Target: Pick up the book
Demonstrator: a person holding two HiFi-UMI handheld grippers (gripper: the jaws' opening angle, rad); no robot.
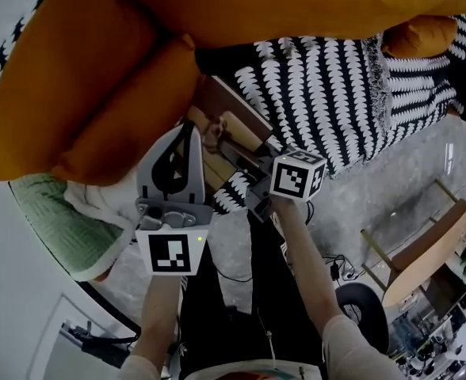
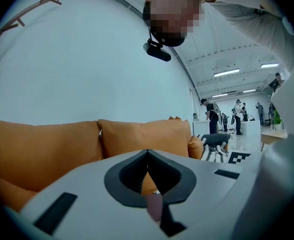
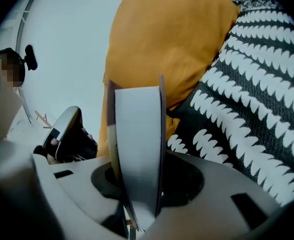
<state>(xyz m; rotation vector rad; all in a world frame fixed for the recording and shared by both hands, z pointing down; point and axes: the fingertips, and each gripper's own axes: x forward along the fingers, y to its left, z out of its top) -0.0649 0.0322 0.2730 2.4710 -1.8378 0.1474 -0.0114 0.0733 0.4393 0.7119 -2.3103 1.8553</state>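
Observation:
The book [image 1: 231, 129], with a brown cover, stands on edge in front of the orange sofa. In the right gripper view its grey-white page edge [image 3: 137, 134] rises straight up between the jaws. My right gripper [image 1: 239, 163] is shut on the book's lower part, a jaw on each cover. My left gripper [image 1: 190, 129] is just left of the book, its fingertips [image 2: 147, 153] together with nothing between them, pointing at the orange cushions. It also shows at the left of the right gripper view as a grey left gripper [image 3: 69, 134].
Orange sofa cushions [image 1: 98, 77] fill the top and left. A black-and-white patterned throw [image 1: 336, 93] lies to the right of the book. A green cushion [image 1: 51, 220] sits at lower left, a wooden seat [image 1: 423, 252] and cables [image 1: 340, 267] on the floor at right. People stand far off [image 2: 212, 116].

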